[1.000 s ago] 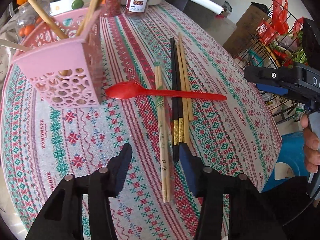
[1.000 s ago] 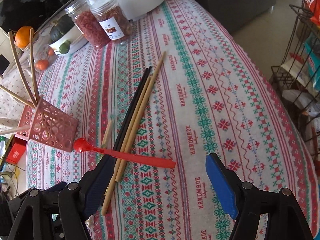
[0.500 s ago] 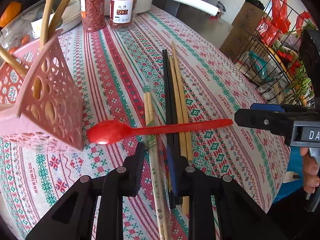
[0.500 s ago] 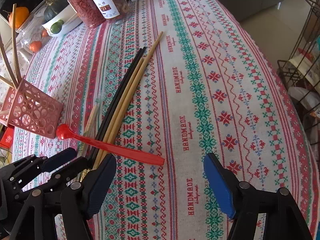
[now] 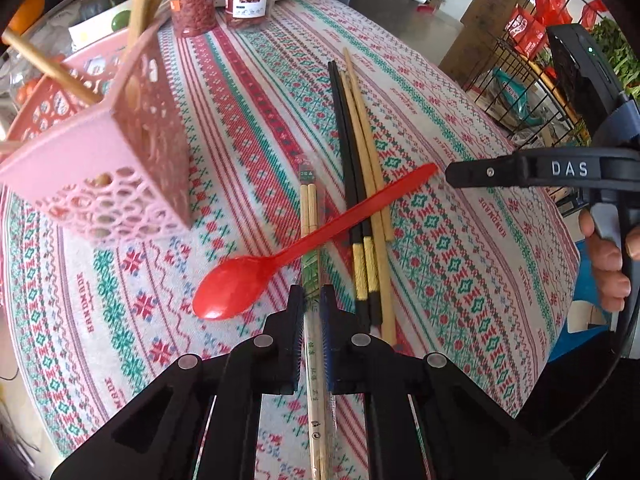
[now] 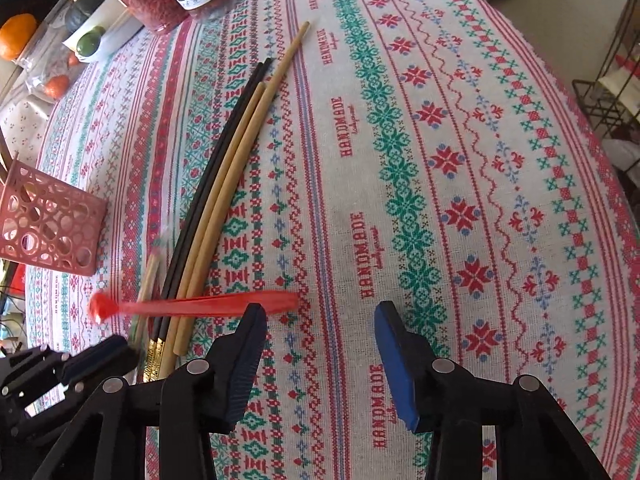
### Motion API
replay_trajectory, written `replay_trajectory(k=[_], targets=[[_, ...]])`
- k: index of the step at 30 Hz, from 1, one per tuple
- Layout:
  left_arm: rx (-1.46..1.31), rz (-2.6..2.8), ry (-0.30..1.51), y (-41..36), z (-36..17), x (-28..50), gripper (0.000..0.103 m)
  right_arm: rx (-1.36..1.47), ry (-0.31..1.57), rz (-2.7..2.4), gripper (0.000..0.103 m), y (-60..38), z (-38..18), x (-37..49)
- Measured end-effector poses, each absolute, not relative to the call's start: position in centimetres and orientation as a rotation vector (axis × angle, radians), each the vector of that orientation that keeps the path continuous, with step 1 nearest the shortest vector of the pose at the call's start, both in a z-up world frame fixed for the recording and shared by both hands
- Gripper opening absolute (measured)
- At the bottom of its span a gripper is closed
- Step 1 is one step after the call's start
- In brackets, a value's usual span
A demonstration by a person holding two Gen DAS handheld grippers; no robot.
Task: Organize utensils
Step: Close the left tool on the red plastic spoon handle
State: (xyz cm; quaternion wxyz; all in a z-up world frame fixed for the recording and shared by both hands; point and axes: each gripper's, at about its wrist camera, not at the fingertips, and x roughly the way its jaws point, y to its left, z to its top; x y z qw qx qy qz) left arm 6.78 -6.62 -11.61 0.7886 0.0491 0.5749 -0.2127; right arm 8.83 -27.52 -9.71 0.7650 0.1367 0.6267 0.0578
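- Red spoon (image 5: 256,280) crosses wrapped chopsticks (image 5: 310,216) mid-frame, blurred in the right view.
- Left gripper (image 5: 311,312) fingers pinch those chopsticks.
- Right gripper (image 6: 320,336) fingers, just narrowing, half-wide over bare tabletop (image 6: 440,120).
- Pink holder (image 5: 104,168) upper left, cropped.

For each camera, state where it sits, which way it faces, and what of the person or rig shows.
Left wrist: on the left gripper, looking steeply down; its jaws shut on the wrapped chopsticks; the right gripper and a hand show at right.
Right wrist: on the right gripper, facing down, jaws open over the tablecloth; the left gripper shows lower left.
Shared: red spoon, black chopsticks, pink basket.
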Motion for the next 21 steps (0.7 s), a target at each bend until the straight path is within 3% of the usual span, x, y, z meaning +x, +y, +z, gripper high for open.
replay_trajectory(k=[11, 14, 19, 21], targets=[[0.228, -0.547, 1.416, -3.0, -11.5, 1.6, 0.009, 0.327, 1.364, 0.153, 0.05, -26.0, -8.8, 8.1], [0.21, -0.597, 1.377, -2.6, -10.4, 0.9, 0.01, 0.329, 1.363, 0.174, 0.05, -24.9, -8.6, 7.9], [0.216, -0.589, 1.275, -3.1, -9.0, 1.8, 0.033, 0.323, 1.353, 0.204, 0.05, -23.4, -8.1, 7.7], [0.228, -0.578, 1.238, -3.9, -8.8, 2.8, 0.033, 0.327, 1.347, 0.202, 0.05, -23.4, -8.0, 7.6]])
